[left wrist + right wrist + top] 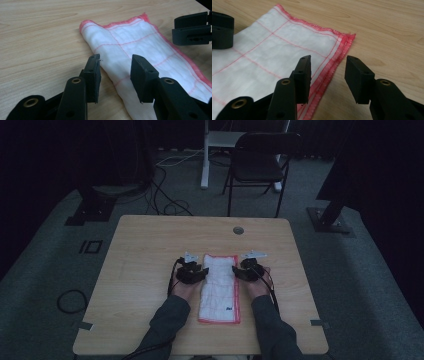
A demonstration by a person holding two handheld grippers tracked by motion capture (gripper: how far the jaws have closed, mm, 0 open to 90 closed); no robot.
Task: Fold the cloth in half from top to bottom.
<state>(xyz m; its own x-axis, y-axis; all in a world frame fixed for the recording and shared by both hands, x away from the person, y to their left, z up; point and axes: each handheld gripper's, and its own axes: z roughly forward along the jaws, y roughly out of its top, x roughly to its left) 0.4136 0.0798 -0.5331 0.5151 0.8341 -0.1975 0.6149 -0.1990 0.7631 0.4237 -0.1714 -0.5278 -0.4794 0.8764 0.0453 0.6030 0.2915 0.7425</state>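
We see a soft white woven cloth [140, 50] with thin red grid lines and a fuzzy red stitched hem, lying between and under our matt black plastic fingers [93, 75], which carry brass-coloured rivets. Beside the fingers [359, 77], the worktop [392, 32] is smooth, pale wood-grain laminate with a low sheen.

One camera is looking down from above the person's side, taking in the whole table [150, 240]. Two are riding low on the grippers, close in, sharing the cloth [140, 47].
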